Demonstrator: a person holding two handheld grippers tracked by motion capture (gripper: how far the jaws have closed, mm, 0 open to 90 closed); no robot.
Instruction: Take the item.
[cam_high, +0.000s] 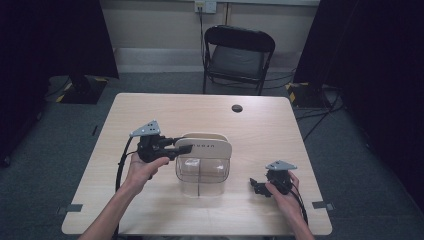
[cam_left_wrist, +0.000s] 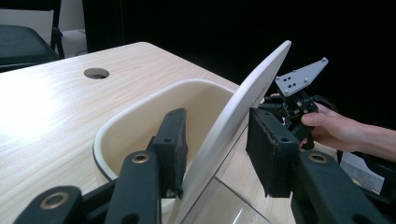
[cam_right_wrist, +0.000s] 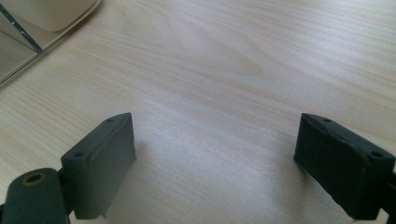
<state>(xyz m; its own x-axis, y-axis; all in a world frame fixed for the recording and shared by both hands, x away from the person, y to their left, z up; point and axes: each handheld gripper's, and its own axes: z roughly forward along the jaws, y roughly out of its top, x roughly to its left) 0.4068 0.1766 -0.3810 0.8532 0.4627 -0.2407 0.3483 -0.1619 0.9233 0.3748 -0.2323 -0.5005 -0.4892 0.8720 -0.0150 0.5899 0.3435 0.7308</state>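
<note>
A clear plastic box with a middle divider stands at the table's centre. Its cream lid is raised on edge along the box's far side. A cream rounded tub lies just behind the lid. My left gripper reaches in from the left, and its jaws straddle the lid's left end. In the left gripper view the left pad is close against the lid and the right pad stands apart from it. My right gripper rests open on bare wood at the front right, nothing between its jaws.
The wooden table has a round cable hole near its far edge. A black folding chair stands beyond the table. A corner of the clear box shows at the top left of the right gripper view.
</note>
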